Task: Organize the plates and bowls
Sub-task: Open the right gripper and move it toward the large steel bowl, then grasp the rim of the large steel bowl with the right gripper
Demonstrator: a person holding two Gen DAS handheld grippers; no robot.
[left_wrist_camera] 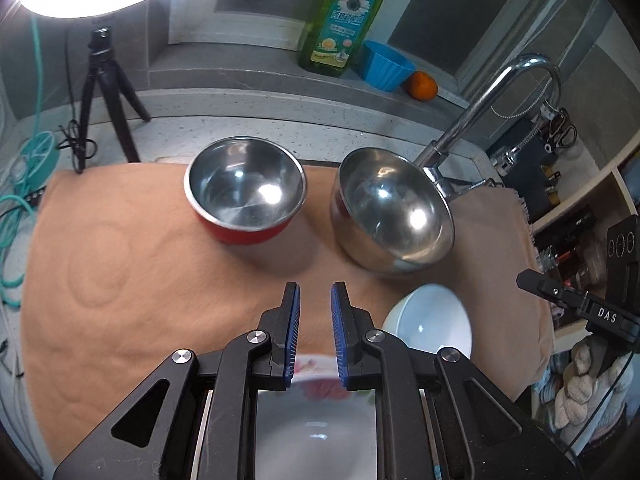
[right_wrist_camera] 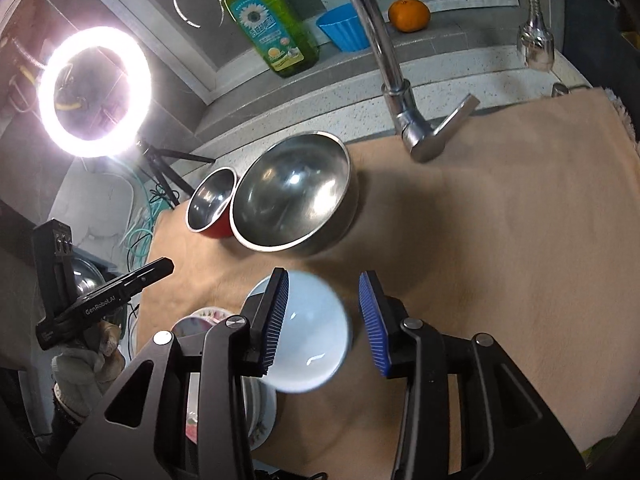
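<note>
I count two shiny steel bowls, one red-sided (left_wrist_camera: 245, 190), one plain (left_wrist_camera: 394, 210), and one white ceramic bowl (right_wrist_camera: 306, 332). My left fingers (left_wrist_camera: 289, 320) stand nearly together, pinching the flowered plate's (left_wrist_camera: 316, 364) rim; my right fingers (right_wrist_camera: 276, 316) are spread, gripping nothing.

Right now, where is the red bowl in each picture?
Left wrist view: the red bowl sits upper middle on the tan cloth, left of the big steel bowl.
Right wrist view: the red bowl is left of centre, partly behind the big steel bowl.
Shared landmark: the green soap bottle.
</note>
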